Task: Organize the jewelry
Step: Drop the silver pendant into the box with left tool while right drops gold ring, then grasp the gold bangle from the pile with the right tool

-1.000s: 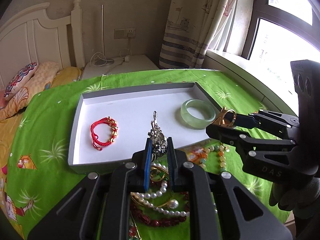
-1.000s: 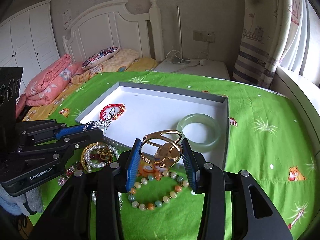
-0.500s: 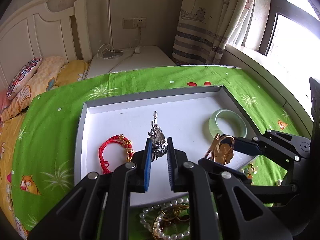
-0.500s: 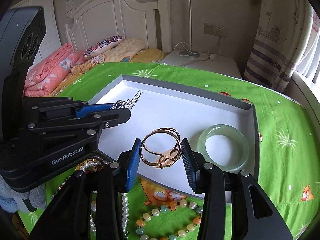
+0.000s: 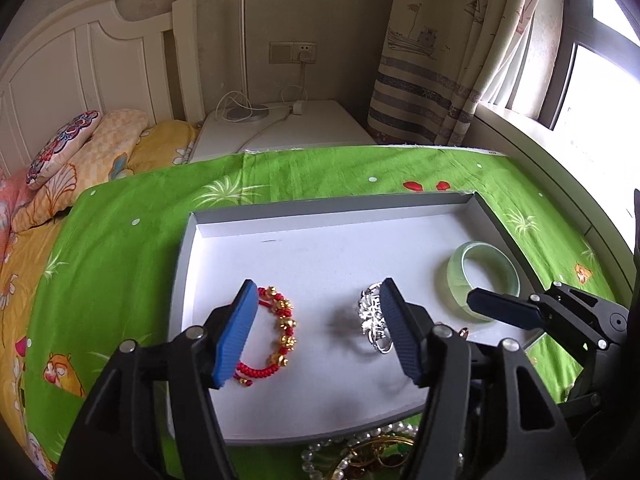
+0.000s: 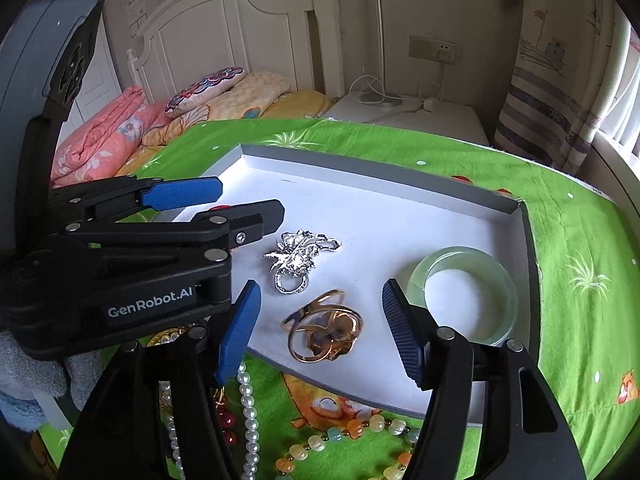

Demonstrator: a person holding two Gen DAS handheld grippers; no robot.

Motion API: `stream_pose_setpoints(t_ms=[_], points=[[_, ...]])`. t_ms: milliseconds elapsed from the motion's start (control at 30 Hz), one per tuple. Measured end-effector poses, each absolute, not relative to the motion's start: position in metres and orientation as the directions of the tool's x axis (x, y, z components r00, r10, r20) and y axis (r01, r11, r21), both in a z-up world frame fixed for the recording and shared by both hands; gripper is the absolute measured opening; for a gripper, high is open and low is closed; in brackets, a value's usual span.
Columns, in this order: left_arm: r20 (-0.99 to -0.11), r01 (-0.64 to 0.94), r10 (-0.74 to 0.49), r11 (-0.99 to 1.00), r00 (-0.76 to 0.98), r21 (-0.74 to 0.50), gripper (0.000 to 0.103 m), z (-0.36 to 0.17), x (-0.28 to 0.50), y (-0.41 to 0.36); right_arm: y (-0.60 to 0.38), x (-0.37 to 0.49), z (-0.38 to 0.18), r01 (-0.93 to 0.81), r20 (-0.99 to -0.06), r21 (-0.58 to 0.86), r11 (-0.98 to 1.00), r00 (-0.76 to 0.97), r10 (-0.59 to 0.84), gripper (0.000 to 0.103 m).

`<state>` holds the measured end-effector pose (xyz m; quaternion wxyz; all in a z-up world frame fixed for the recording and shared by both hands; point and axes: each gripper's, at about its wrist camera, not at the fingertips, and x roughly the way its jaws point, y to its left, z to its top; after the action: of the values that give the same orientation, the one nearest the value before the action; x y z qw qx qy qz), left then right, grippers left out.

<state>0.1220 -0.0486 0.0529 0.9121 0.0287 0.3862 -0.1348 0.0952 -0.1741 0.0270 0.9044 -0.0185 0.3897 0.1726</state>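
Bedroom, daylight from a window on the right; white headboard (image 6: 224, 36) and pillows behind. Green printed cloth (image 5: 120, 240) covers the bed, and on it sits a shallow grey tray (image 5: 332, 204) with a white floor.

Left gripper (image 5: 316, 336): fingers have just been opening and now stand well apart over the tray's near edge, holding nothing. Silver brooch (image 6: 298, 258) lies flat on the tray floor near the middle, just beside the right-hand blue pad in the left wrist view; whether it touches that pad I cannot tell. Red cord bracelet with gold beads (image 5: 276, 332) lies toward the tray's near left corner, partly behind the left pad.

Right gripper (image 6: 320, 328): fingers also just opened, wide, gripping nothing. Gold ring-shaped ornament (image 6: 324, 330) lies between them on the tray floor by the near edge, clear of both pads. Pale green jade bangle (image 6: 464, 292) lies flat against the tray's right edge.

On the cloth outside the tray's near edge: pearl strand (image 6: 250, 412), a string of multicoloured beads (image 6: 352, 432), and dark red beads (image 6: 226, 420), loosely heaped.
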Motion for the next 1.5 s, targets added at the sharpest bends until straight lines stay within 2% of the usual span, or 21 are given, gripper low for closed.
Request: stream_pose_setpoints(t_ms=[100, 267, 300, 367, 400, 567, 700, 733, 833, 933, 1033, 1233, 1500], points=[[-0.688, 0.235, -0.216, 0.970, 0.692, -0.068, 0.081, 0.059, 0.117, -0.034, -0.178, 0.090, 0.033, -0.323, -0.697, 0.104, 0.941, 0.651, 0.300, 0.061], [-0.615, 0.153, -0.159, 0.986, 0.772, -0.062, 0.100, 0.076, 0.089, -0.002, -0.186, 0.070, 0.046, -0.326, -0.637, 0.087, 0.941, 0.708, 0.304, 0.062], [-0.597, 0.125, -0.129, 0.991, 0.792, -0.049, 0.101, 0.079, 0.081, 0.004, -0.187, 0.064, 0.048, -0.331, -0.622, 0.085, 0.940, 0.719, 0.310, 0.064], [-0.572, 0.086, -0.087, 0.996, 0.815, -0.029, 0.101, 0.083, 0.065, 0.018, -0.189, 0.054, 0.051, -0.364, -0.588, 0.090, 0.927, 0.732, 0.344, 0.082], [-0.568, 0.078, -0.080, 0.997, 0.819, -0.028, 0.101, 0.084, 0.057, 0.024, -0.189, 0.048, 0.052, -0.382, -0.577, 0.091, 0.920, 0.733, 0.361, 0.087], [-0.600, 0.072, -0.078, 0.997, 0.796, -0.034, 0.101, 0.075, 0.019, 0.048, -0.176, 0.025, 0.045, -0.427, -0.635, 0.047, 0.903, 0.685, 0.358, 0.087], [-0.653, 0.101, -0.122, 0.992, 0.748, -0.070, 0.101, 0.057, -0.010, 0.057, -0.163, 0.015, 0.036, -0.456, -0.682, 0.017, 0.890, 0.646, 0.344, 0.086], [-0.663, 0.103, -0.130, 0.992, 0.737, -0.079, 0.100, 0.051, -0.016, 0.058, -0.160, 0.014, 0.033, -0.456, -0.694, 0.003, 0.890, 0.640, 0.330, 0.084], [-0.698, 0.127, -0.152, 0.988, 0.700, -0.088, 0.100, 0.035, -0.030, 0.054, -0.158, 0.019, 0.028, -0.438, -0.723, 0.021, 0.899, 0.614, 0.316, 0.064], [-0.714, 0.161, -0.172, 0.983, 0.679, -0.084, 0.100, 0.022, -0.041, 0.050, -0.158, 0.025, 0.026, -0.426, -0.740, 0.055, 0.903, 0.590, 0.324, 0.049], [-0.697, 0.167, -0.207, 0.978, 0.687, -0.126, 0.099, 0.022, -0.044, 0.057, -0.153, 0.028, 0.024, -0.440, -0.747, 0.067, 0.895, 0.573, 0.338, 0.039], [-0.692, 0.154, -0.269, 0.962, 0.670, -0.224, 0.098, 0.020, -0.039, 0.071, -0.147, 0.023, 0.018, -0.436, -0.763, 0.068, 0.898, 0.556, 0.328, 0.029], [-0.669, 0.160, -0.307, 0.949, 0.677, -0.273, 0.098, 0.021, -0.040, 0.077, -0.132, 0.028, 0.019, -0.435, -0.782, 0.023, 0.900, 0.553, 0.287, 0.028]])
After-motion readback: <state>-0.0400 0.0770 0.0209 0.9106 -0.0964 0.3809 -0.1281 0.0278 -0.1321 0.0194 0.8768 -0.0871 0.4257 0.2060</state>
